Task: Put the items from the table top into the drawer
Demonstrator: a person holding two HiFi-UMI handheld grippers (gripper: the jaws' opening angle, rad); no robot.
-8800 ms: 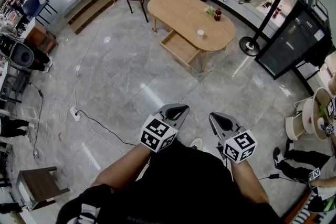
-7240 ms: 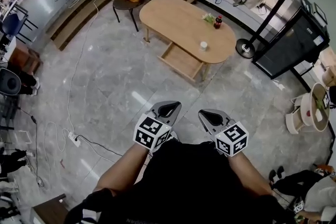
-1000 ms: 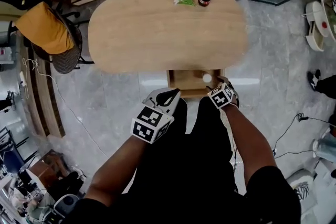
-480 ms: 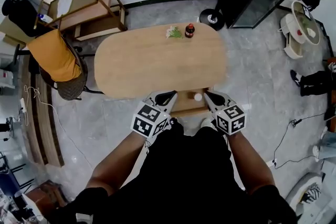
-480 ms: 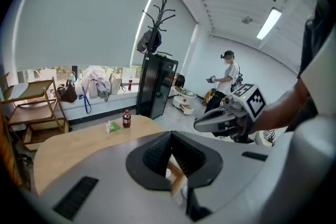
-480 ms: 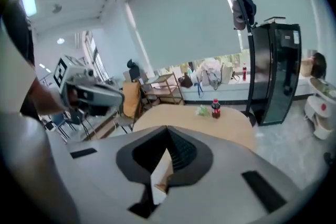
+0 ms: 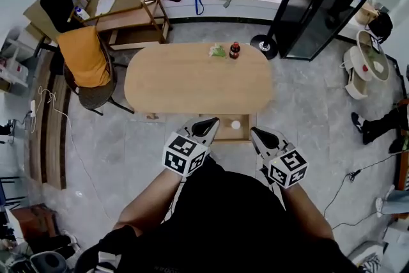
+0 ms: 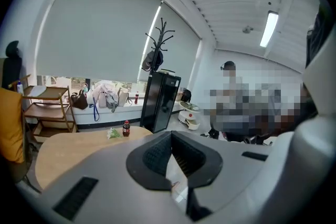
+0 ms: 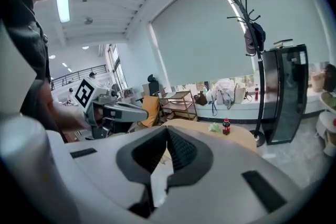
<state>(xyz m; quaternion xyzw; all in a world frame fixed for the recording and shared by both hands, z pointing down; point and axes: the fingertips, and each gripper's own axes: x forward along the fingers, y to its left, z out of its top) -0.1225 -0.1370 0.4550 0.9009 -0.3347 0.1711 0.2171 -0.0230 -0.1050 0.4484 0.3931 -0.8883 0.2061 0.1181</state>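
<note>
The oval wooden table (image 7: pixel 192 83) carries a dark bottle with a red cap (image 7: pixel 235 50) and a small green-and-white bunch (image 7: pixel 217 51) at its far edge. Under its near edge the drawer (image 7: pixel 220 128) stands pulled out, and a small white cup (image 7: pixel 236 125) sits inside it. My left gripper (image 7: pixel 211 123) and right gripper (image 7: pixel 255 132) are held in front of my body, near the drawer; both are shut and empty. The bottle (image 8: pixel 126 128) shows past the left gripper (image 8: pixel 170 134), and the bottle (image 9: pixel 226 126) also shows past the right gripper (image 9: pixel 167 131).
A chair draped in orange (image 7: pixel 86 64) stands left of the table, with a wooden shelf unit (image 7: pixel 124 9) behind it. A coat stand base (image 7: pixel 264 46) and a black cabinet (image 7: pixel 319 9) are at the back right. Bags line the far wall.
My right gripper came up from the drawer, where it was beside the white cup, and its jaws closed empty. My left gripper rose too. The cup stays in the drawer.
</note>
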